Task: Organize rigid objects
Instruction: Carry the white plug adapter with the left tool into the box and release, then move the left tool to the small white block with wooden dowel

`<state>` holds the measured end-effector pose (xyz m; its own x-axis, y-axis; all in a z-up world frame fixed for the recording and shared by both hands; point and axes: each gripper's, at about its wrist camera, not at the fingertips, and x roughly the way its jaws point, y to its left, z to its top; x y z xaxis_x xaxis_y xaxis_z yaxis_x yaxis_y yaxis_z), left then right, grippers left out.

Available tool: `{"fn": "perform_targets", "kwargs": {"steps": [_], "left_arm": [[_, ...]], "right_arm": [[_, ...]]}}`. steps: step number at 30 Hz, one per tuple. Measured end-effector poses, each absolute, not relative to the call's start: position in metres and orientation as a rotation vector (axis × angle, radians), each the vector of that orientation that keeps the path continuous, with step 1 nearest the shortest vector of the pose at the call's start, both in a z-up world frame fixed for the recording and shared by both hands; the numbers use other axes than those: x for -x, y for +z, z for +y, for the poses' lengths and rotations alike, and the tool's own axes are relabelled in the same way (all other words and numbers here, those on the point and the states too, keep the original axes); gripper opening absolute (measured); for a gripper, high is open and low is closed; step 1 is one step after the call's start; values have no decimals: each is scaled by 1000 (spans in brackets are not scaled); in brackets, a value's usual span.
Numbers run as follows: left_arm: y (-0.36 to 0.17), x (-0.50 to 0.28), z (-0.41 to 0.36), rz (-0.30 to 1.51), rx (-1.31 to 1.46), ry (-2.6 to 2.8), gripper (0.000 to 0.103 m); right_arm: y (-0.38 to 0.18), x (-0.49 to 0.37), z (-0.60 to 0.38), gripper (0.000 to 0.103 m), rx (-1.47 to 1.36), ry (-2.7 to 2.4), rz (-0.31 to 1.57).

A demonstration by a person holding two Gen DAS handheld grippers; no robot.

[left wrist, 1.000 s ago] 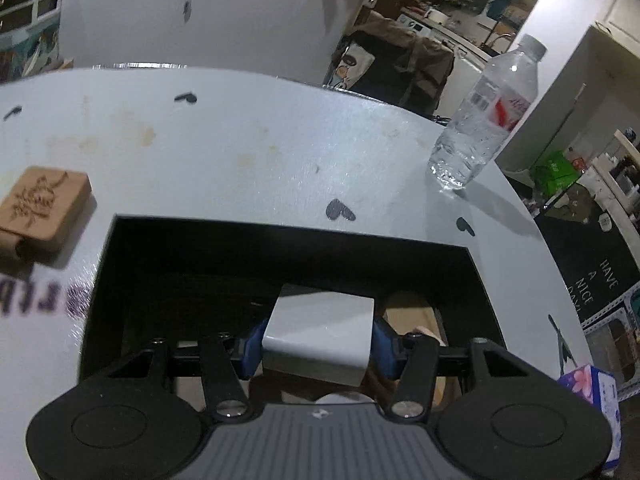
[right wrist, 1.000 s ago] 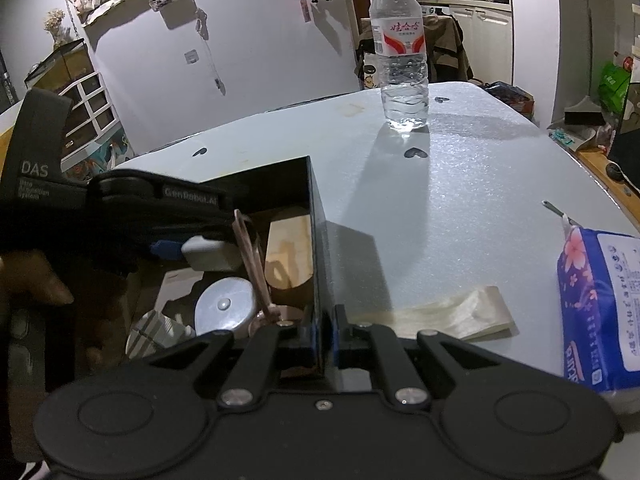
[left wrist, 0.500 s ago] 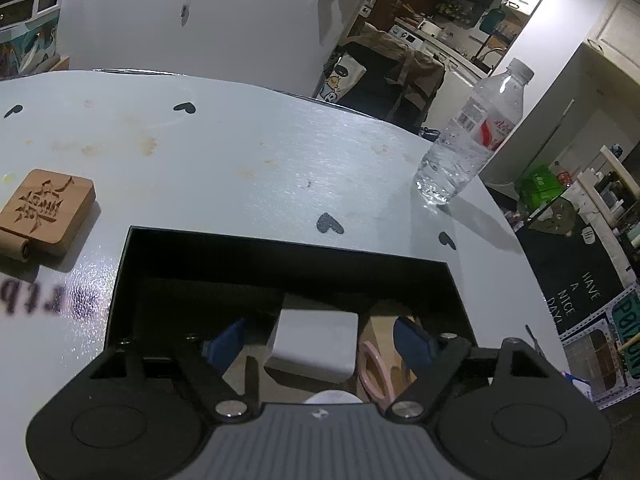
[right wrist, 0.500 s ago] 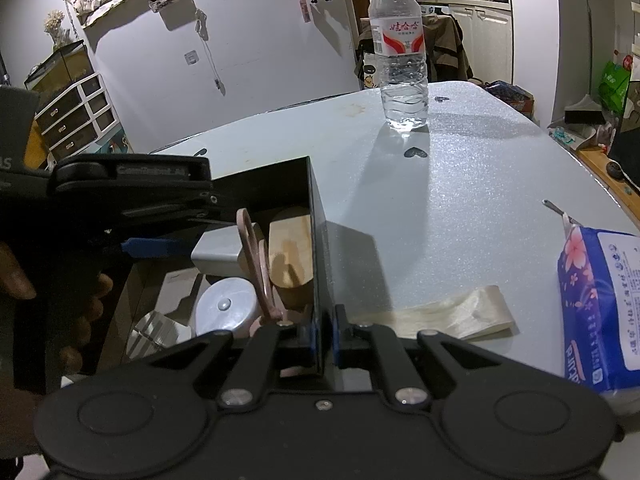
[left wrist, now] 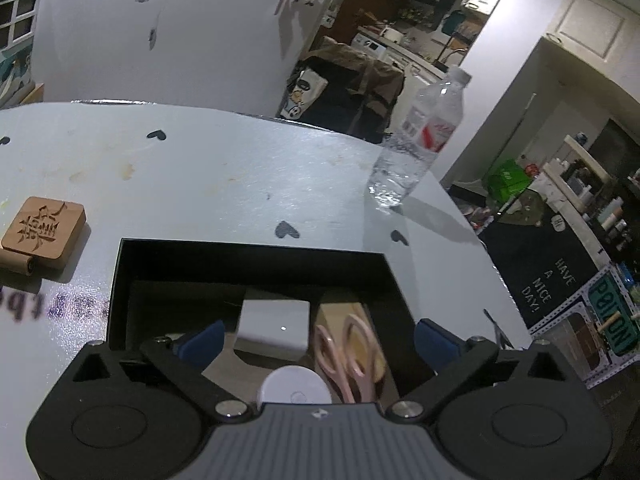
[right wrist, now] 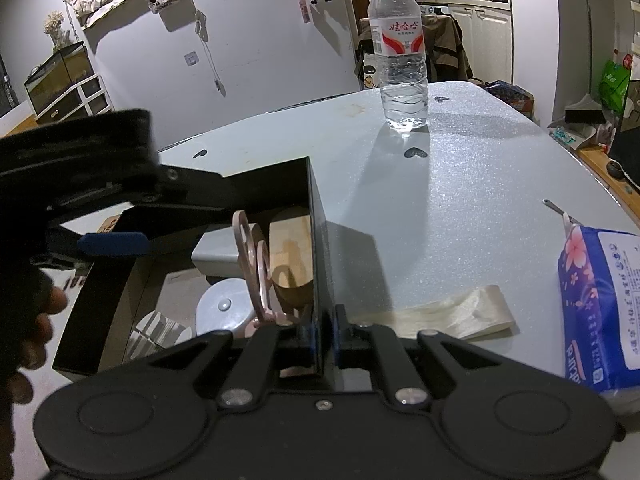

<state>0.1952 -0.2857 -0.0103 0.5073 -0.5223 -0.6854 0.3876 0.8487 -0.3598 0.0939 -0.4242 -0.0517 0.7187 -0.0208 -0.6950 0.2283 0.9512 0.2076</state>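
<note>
Left gripper (left wrist: 316,340) spread wide, empty, above black box (left wrist: 248,252). White block (left wrist: 274,326) rests inside at gripper's 12 o'clock. Wooden stamp (left wrist: 42,232) outside box at 10 o'clock, long axis toward 1; left nearer. Right gripper (right wrist: 320,334) clamped on box wall.

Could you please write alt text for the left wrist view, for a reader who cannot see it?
The open left gripper hovers over a black box holding a white block, pink scissors and a round white lid. A carved wooden stamp and water bottle stand on the table.
</note>
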Motion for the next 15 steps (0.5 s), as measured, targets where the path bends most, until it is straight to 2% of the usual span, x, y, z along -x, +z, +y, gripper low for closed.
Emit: {"fn": "perform_targets", "kwargs": {"steps": [15], "left_arm": [[12,-161,-270,789,92,-616,103]], "right_arm": [[-52,-94,-424,8,-288,-143,756]]}}
